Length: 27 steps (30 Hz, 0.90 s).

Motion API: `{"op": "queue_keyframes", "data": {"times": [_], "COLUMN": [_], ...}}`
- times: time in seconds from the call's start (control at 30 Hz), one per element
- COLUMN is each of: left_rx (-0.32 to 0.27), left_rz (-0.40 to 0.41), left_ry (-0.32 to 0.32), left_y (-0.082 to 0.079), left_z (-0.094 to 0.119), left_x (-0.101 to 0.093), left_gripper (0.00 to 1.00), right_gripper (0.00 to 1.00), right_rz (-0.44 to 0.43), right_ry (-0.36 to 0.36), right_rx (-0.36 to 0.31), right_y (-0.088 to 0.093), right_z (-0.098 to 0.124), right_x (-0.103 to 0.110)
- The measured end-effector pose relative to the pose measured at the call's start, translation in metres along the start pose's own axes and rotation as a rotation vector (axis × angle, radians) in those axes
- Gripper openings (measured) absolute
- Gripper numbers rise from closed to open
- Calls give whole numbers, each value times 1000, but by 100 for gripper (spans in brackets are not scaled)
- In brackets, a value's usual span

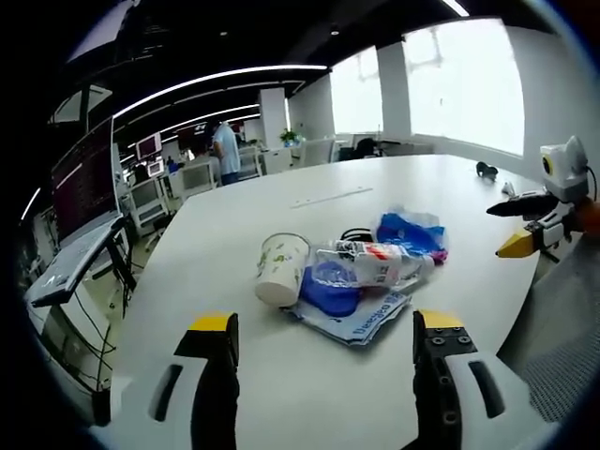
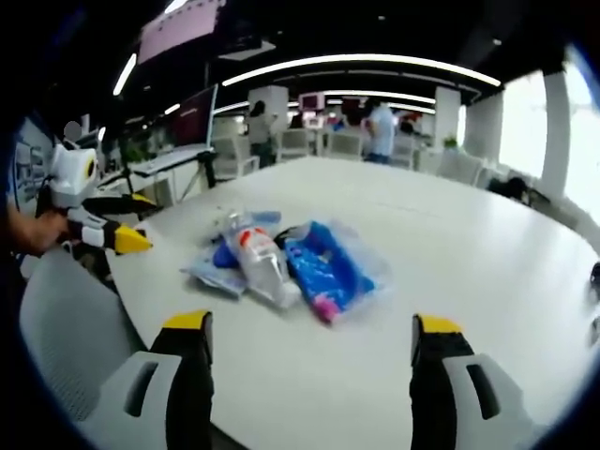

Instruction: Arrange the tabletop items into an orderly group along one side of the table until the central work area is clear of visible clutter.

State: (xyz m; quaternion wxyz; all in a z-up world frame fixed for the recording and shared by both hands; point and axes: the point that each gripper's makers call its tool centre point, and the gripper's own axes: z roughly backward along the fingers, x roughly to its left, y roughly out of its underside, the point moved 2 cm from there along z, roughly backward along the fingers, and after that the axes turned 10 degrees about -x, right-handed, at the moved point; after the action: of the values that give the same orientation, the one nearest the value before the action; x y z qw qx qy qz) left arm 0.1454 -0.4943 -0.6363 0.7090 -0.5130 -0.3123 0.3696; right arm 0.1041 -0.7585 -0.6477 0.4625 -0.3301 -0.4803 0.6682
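Nothing looks tidied yet. The paper cup [image 1: 281, 268], bottle [image 1: 380, 261] and blue packets [image 1: 411, 232] lie heaped mid-bench [image 1: 281, 202]. Left tongs [image 1: 324, 328] and right tongs [image 2: 309, 330] hang spread, empty.

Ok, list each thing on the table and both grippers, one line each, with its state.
Paper cup: lying on its side, mouth toward the camera.
Plastic bottle: lying flat across the pile.
Blue lid: flat on the printed bag.
Printed bag: flat under the pile.
Blue packet: crumpled, lying flat.
Left gripper: open, empty.
Right gripper: open, empty.
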Motion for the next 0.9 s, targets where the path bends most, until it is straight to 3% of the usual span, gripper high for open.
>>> {"op": "queue_keyframes", "data": {"times": [0.27, 0.57, 0.9], "left_rx": [6, 13, 37], "left_rz": [10, -97, -135], "left_ry": [29, 100, 206], "left_y": [1, -2, -7], "left_z": [-2, -3, -28], "left_x": [-4, -15, -19], "left_gripper": [76, 75, 77], "right_gripper": [84, 84, 85], "right_rz": [17, 0, -6], "right_ry": [-28, -26, -44], "right_rx": [-21, -54, -65], "right_y": [-5, -11, -12], "right_z": [-1, 1, 1], "right_x": [6, 5, 7]}}
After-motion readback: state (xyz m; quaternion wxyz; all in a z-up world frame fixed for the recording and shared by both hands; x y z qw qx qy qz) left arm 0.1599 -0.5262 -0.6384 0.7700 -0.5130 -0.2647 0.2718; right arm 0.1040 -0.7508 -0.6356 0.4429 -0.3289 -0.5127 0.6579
